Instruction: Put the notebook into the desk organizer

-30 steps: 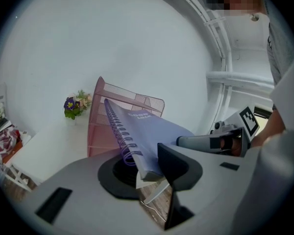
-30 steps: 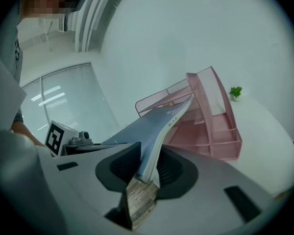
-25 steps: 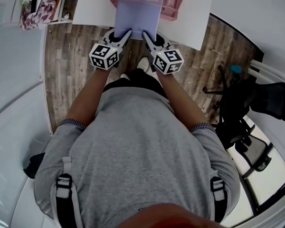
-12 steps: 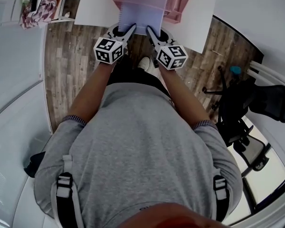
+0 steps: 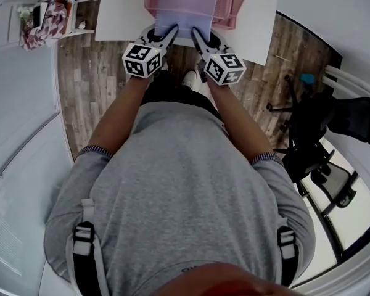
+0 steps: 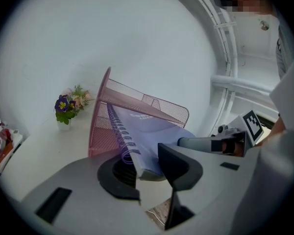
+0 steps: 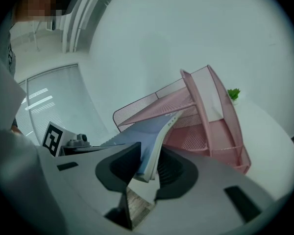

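Observation:
A lavender spiral notebook (image 5: 184, 23) is partly inside the pink mesh desk organizer (image 5: 225, 5) on the white table (image 5: 120, 11), its near edge sticking out toward me. My left gripper (image 5: 168, 39) is shut on the notebook's near left corner by the spiral binding (image 6: 122, 141). My right gripper (image 5: 196, 39) is shut on the near right corner. In the left gripper view the notebook (image 6: 152, 133) slants into the organizer (image 6: 99, 126). In the right gripper view the notebook (image 7: 147, 138) runs under the organizer's sloped shelf (image 7: 206, 111), with the gripper (image 7: 148, 173) clamped on its edge.
A small pot of flowers (image 6: 66, 109) stands on the table left of the organizer. A white rack with cloth (image 5: 40, 17) is on the wooden floor at far left. A black office chair (image 5: 333, 128) stands to my right.
Both grippers have moved forward toward the table, and the notebook has slid deeper into the organizer, so less of it shows outside.

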`<action>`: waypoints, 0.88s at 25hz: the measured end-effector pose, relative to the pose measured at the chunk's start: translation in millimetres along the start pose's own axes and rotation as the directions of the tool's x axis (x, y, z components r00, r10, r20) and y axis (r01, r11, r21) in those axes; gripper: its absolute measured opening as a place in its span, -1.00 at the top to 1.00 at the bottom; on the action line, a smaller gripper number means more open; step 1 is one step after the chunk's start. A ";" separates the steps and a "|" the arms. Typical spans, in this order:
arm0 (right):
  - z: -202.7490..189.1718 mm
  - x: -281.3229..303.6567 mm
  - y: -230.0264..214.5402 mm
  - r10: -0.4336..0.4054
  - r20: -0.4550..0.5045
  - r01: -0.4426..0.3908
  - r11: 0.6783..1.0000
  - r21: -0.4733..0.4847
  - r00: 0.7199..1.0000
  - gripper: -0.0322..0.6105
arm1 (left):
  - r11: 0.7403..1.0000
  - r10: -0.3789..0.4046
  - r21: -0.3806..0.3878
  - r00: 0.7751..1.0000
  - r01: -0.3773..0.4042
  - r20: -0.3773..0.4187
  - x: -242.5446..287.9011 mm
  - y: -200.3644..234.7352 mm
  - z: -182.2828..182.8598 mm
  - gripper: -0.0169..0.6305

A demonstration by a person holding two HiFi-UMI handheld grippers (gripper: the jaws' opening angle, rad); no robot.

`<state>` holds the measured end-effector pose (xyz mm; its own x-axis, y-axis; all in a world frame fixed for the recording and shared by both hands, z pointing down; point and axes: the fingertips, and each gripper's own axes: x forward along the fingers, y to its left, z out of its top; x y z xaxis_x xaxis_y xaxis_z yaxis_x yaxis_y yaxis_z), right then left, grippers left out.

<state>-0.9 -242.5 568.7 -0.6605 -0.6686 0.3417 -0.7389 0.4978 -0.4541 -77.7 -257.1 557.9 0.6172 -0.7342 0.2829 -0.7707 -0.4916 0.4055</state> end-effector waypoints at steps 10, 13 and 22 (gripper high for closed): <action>10.0 12.8 -14.6 -0.060 0.014 0.060 0.998 0.015 0.998 0.58 | 0.999 -0.033 -0.026 0.999 0.032 -0.035 21.5 11.5 5.1 0.52; 12.8 15.1 -17.8 -0.071 0.032 0.071 0.997 0.006 0.997 0.58 | 0.999 -0.032 -0.012 0.999 0.032 -0.030 24.4 12.2 8.6 0.51; 20.5 23.4 -26.9 -0.106 0.060 0.109 0.993 -0.039 0.993 0.58 | 1.000 -0.008 0.011 1.000 0.009 -0.012 34.4 16.5 15.1 0.50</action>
<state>6.2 -282.8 572.1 -0.5692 -0.7497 0.3377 -0.8108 0.4435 -0.3819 -71.6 -297.6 561.2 0.6256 -0.7241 0.2903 -0.7671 -0.5030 0.3983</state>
